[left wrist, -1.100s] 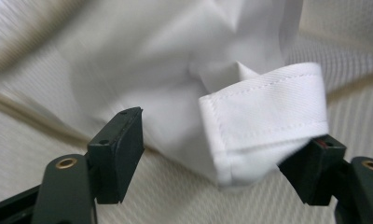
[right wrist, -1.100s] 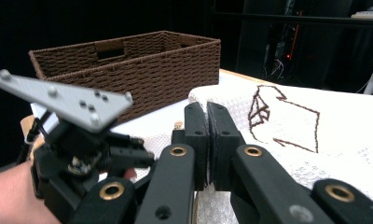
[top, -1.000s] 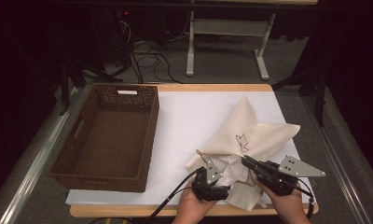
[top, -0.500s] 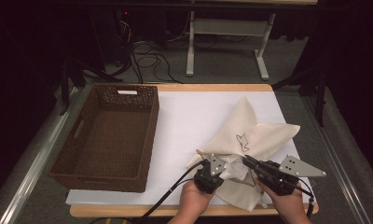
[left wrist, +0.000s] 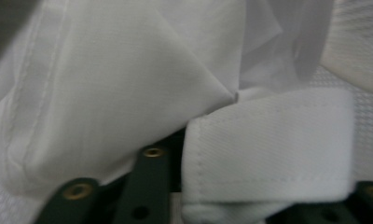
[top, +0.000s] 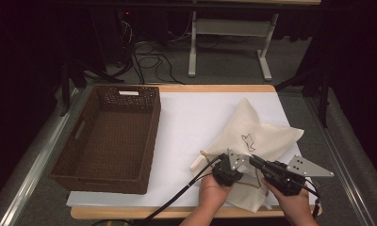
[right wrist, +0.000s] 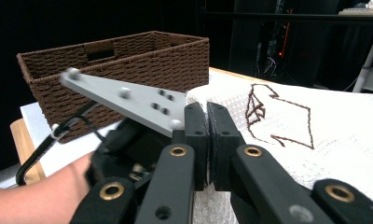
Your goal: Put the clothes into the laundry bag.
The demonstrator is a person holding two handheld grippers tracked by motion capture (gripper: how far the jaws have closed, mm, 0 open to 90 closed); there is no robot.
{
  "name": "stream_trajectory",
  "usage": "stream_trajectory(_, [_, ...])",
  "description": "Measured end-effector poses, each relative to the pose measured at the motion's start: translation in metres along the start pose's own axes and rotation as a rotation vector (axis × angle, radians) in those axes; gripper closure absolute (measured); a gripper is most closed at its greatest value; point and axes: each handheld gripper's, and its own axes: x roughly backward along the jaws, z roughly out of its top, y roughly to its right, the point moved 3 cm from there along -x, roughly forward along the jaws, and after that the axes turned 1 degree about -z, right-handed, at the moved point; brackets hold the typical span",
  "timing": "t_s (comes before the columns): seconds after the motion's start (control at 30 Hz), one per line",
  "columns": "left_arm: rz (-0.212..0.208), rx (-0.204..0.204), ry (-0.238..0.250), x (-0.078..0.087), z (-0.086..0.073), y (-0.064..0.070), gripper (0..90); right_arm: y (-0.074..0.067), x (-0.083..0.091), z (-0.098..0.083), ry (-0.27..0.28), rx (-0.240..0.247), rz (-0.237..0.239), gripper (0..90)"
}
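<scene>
Folding or gathering the cream cloth bag [top: 259, 136] at the table's near right corner looks to be the step in hand. The right gripper [top: 255, 161] is clamped shut; whether cloth lies between its pads I cannot tell. The left gripper [top: 224, 165] has just been opening its jaws, which stand partly apart with a stitched strap [left wrist: 268, 149] lying between them, not visibly pinched. Next it likely needs a firm bite on that strap. The right gripper view adds the bag's embroidered outline [right wrist: 278, 114] before the wicker basket [right wrist: 128, 70].
</scene>
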Motion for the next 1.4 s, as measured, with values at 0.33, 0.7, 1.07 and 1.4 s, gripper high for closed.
stream_trajectory(0.33, [-0.053, 0.024, -0.021, 0.046, -0.022, -0.005, 35.9, -0.004, -0.004, 0.000, -0.006, 0.012, 0.005, 89.3])
stream_trajectory(0.7, [-0.217, 0.072, 0.074, 0.070, -0.021, 0.004, 87.6, -0.005, -0.004, 0.000, -0.011, 0.006, 0.005, 89.3])
stream_trajectory(1.07, [-0.167, 0.117, 0.166, 0.043, 0.011, -0.001, 87.9, -0.005, -0.004, 0.000, -0.010, 0.005, 0.002, 89.3])
stream_trajectory(1.4, [-0.093, 0.038, 0.046, -0.009, 0.001, 0.003, 81.9, -0.002, -0.003, -0.001, -0.007, 0.004, -0.005, 89.3])
